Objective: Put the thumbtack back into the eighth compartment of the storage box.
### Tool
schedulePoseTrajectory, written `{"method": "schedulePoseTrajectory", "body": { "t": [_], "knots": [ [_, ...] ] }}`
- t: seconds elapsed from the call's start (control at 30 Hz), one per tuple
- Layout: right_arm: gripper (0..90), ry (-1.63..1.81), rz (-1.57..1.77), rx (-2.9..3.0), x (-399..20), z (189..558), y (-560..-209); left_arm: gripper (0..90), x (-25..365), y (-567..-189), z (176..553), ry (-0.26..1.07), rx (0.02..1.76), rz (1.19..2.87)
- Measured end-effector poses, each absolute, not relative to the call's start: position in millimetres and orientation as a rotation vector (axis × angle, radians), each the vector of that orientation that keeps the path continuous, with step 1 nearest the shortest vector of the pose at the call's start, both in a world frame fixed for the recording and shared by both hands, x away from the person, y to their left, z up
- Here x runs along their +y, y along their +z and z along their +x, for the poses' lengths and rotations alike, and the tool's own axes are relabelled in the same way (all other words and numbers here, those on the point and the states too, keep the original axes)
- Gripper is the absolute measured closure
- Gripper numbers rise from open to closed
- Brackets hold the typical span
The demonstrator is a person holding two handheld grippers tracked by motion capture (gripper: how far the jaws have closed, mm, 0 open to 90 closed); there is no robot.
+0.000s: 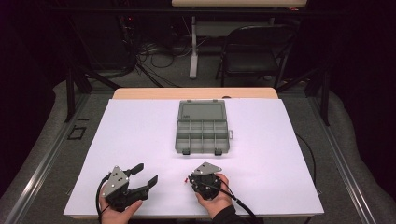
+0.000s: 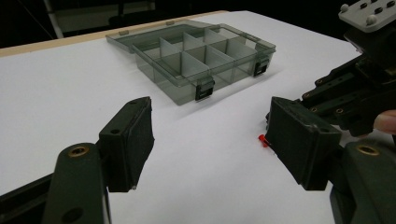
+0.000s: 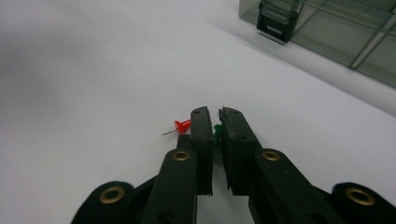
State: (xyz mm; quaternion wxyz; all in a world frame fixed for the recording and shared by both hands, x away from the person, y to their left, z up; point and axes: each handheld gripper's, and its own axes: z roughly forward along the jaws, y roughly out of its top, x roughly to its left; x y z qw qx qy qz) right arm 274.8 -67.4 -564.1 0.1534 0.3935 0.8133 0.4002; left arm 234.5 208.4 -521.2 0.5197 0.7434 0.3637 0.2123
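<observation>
R gripper (image 3: 216,122) clamped on green pin (image 3: 217,129) | red pin (image 3: 181,126) beside | L gripper (image 2: 210,135) jaws wide, empty

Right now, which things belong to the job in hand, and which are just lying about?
In the job:
- right hand-held gripper, shut on the green pushpin
- red pushpin beside it
- open compartment box

Lying about:
- folding chair
- cables on the floor

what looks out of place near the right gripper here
A red pushpin lies loose on the white table, just outside the right gripper, whose jaws pinch a green pushpin. Nothing looks spilled or damaged.
</observation>
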Motion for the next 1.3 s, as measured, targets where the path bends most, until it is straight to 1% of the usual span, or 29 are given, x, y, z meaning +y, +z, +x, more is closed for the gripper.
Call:
{"method": "schedulePoseTrajectory", "body": {
  "t": [0.33, 0.8, 1.07, 1.3],
  "knots": [
    [83.8, 1.278, 1.140, 2.331, -83, 276, -542, 31.5, 209, -521, 234, 0.515, 0.877, 1.780],
    [83.8, 1.320, 1.123, 2.253, -108, 285, -491, 31.5, 209, -521, 234, 0.513, 0.875, 1.781],
    [83.8, 1.311, 1.143, 2.225, -122, 295, -477, 31.5, 209, -521, 234, 0.513, 0.875, 1.780],
    [83.8, 1.274, 1.160, 2.198, -131, 304, -471, 31.5, 209, -521, 234, 0.513, 0.875, 1.780]
  ]
}}
